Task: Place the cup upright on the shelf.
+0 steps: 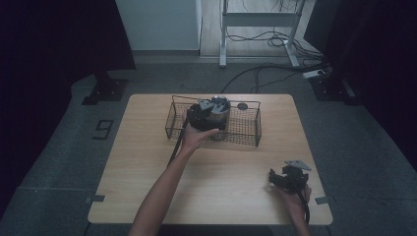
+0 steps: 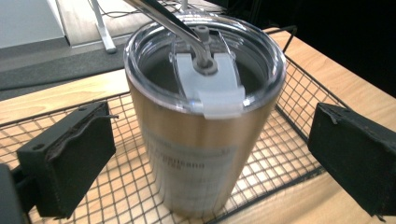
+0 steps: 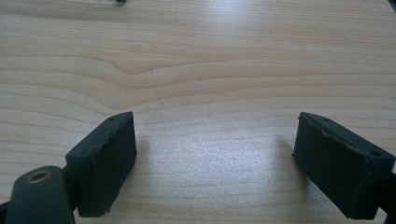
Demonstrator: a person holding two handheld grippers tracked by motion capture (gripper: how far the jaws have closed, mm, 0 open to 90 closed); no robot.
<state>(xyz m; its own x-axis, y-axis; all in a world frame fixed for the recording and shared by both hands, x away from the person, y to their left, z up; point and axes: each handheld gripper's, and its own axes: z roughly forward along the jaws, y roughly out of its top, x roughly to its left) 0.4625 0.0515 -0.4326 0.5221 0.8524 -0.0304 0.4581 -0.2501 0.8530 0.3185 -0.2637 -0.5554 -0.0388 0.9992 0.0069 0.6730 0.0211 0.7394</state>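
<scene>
A steel tumbler (image 2: pixel 196 154) with a clear lid and a metal straw (image 2: pixel 163 18) stands upright inside a black wire basket (image 1: pixel 246 132) at the back of the wooden table. My left gripper (image 1: pixel 206 117) is at the basket, open, its jaws apart on either side of the tumbler (image 1: pixel 219 109) without touching it. My right gripper (image 1: pixel 287 178) rests near the table's front right corner, open, with only bare wood between its pads (image 3: pixel 105 163).
A small dark round object (image 1: pixel 242 106) lies on the table just behind the basket. The basket's wire rim (image 2: pixel 299 70) rises around the tumbler. The wooden tabletop (image 1: pixel 226 182) spreads between the two hands.
</scene>
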